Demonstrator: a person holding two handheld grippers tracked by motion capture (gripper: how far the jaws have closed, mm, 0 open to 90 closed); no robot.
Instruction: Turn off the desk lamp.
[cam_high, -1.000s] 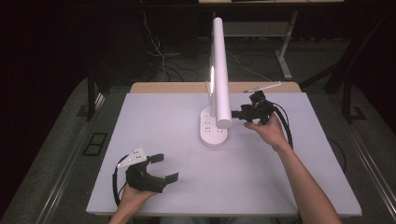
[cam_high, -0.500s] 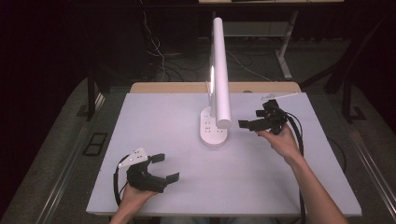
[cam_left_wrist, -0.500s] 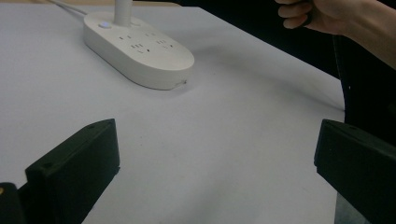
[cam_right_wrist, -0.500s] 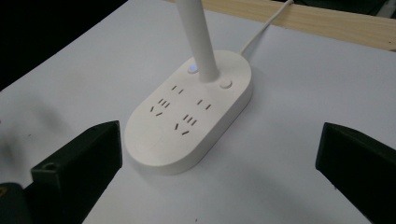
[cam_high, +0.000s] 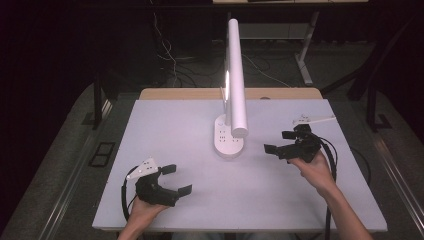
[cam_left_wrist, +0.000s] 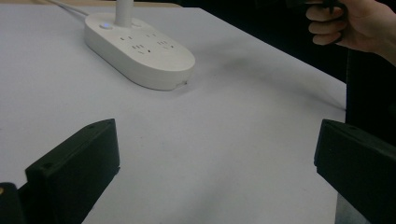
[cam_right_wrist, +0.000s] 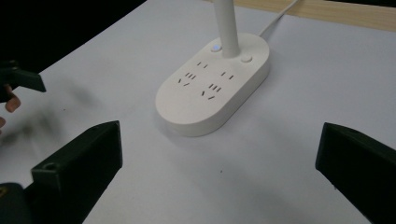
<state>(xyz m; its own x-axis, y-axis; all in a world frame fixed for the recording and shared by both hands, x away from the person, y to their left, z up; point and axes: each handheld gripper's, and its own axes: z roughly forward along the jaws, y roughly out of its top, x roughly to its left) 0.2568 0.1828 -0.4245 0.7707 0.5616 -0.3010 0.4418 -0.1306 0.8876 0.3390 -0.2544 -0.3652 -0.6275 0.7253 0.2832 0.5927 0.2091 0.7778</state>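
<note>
A white desk lamp stands mid-table, its long tube head (cam_high: 236, 75) slanting over an oval base (cam_high: 228, 140) that carries sockets and buttons. My left gripper (cam_high: 178, 179) rests open at the near left of the table, with nothing between its jaws; in the left gripper view (cam_left_wrist: 217, 140) it faces the base (cam_left_wrist: 140, 49). My right gripper (cam_high: 279, 142) is to the right of the base and apart from it. Its jaws have just been opening and stand wide with nothing between them. The right gripper view (cam_right_wrist: 219, 140) looks at the base (cam_right_wrist: 215, 88).
The white tabletop (cam_high: 175, 130) has a wooden strip along its far edge. The lamp's cord runs off the back. Cables and table legs lie on the dark floor behind. The hand holding the right gripper (cam_left_wrist: 350, 23) appears in the left gripper view.
My right gripper has drawn back from beside the tip of the lamp head, toward the near right of the table. The left gripper and the lamp have stayed put.
</note>
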